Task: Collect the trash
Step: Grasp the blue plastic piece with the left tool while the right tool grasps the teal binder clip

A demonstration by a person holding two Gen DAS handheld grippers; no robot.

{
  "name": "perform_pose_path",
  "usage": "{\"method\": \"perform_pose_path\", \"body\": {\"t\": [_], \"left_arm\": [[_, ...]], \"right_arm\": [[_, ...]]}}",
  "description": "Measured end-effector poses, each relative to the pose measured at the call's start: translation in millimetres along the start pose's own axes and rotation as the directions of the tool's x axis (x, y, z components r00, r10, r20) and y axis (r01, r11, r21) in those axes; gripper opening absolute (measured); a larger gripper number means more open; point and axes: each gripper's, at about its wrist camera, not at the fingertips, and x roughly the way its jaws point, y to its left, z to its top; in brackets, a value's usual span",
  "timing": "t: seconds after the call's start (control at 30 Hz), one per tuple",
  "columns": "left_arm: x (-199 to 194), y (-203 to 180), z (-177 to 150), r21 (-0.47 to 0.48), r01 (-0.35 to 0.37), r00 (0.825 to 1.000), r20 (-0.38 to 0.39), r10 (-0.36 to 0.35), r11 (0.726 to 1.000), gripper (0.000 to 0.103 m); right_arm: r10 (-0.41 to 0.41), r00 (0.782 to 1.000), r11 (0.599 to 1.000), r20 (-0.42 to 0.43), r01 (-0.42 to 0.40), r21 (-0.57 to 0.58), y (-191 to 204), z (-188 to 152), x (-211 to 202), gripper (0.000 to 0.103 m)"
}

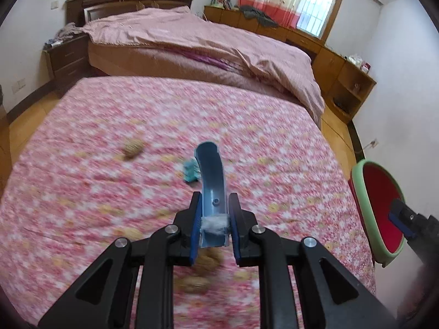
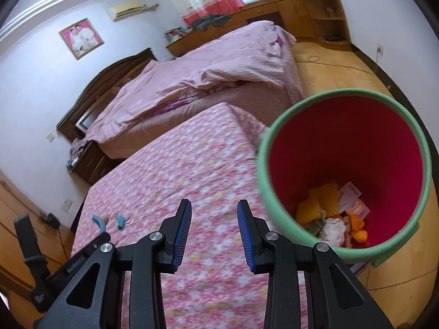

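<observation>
My left gripper is shut on a curved blue plastic strip with a tuft of white fluff at its base, held above the pink flowered mattress. On the mattress lie a small teal scrap and brown nut shells. A red bin with a green rim stands at the mattress's right side, with yellow, orange and paper trash at its bottom. My right gripper is open with nothing between its fingers, just left of the bin. The blue strip also shows at the lower left there.
A bed with a pink striped quilt lies beyond the mattress. A dark nightstand stands at its left, with wooden cabinets along the right wall. A cable runs over the wooden floor right of the bed.
</observation>
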Motion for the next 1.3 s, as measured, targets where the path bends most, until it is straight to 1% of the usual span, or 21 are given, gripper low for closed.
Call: {"method": "perform_pose_path", "body": {"t": [0.23,0.37,0.5,0.67,0.73,0.87,0.9,0.97,1.03,1.2,1.3], "left_arm": [[-17.2,47.0,17.4,-0.018,-0.052,0.998,0.044,0.053,0.998,0.018],[-19.1,72.2,23.0,-0.032,-0.088,0.995,0.05,0.089,0.996,0.018],[-18.9,98.5,23.1,-0.056,-0.108,0.993,0.05,0.111,0.993,0.018],[-9.9,122.6,20.3,-0.083,-0.107,0.993,0.03,0.11,0.991,0.018],[-7.5,131.6,19.8,-0.097,-0.101,0.994,0.03,0.105,0.99,0.018],[-2.3,149.1,18.7,-0.133,-0.089,0.995,0.035,0.094,0.987,0.018],[-0.1,153.6,17.9,-0.147,-0.082,0.996,0.033,0.088,0.986,0.018],[3.5,160.6,16.4,-0.167,-0.076,0.996,0.03,0.082,0.983,0.018],[6.7,167.9,14.0,-0.185,-0.07,0.997,0.028,0.077,0.98,0.018],[10.7,172.4,11.2,-0.193,-0.064,0.997,0.039,0.072,0.979,0.018],[11.3,170.0,9.6,-0.187,-0.063,0.996,0.052,0.074,0.98,0.018]], "right_arm": [[0.022,0.999,0.997,-0.045,-0.025,-0.066,42.0,-11.0,14.2,0.036],[0.031,0.996,0.994,-0.084,-0.039,-0.098,66.0,-19.2,29.0,0.037],[0.026,0.993,0.988,-0.116,-0.043,-0.146,93.0,-28.7,46.0,0.038],[0.014,0.989,0.982,-0.146,-0.041,-0.184,123.2,-39.4,69.5,0.04],[0.019,0.987,0.981,-0.162,-0.05,-0.189,131.8,-42.1,79.8,0.04],[0.005,0.983,0.976,-0.183,-0.045,-0.213,152.2,-47.3,100.5,0.04],[0.0,0.983,0.974,-0.185,-0.041,-0.222,157.6,-48.7,105.8,0.042],[-0.01,0.983,0.971,-0.184,-0.035,-0.238,165.4,-50.6,114.2,0.049],[-0.021,0.982,0.967,-0.188,-0.028,-0.252,171.8,-52.9,122.4,0.05],[-0.04,0.973,0.96,-0.225,-0.025,-0.279,182.7,-57.3,145.9,0.052],[-0.053,0.971,0.956,-0.232,-0.017,-0.291,188.5,-58.6,156.7,0.054]]}}
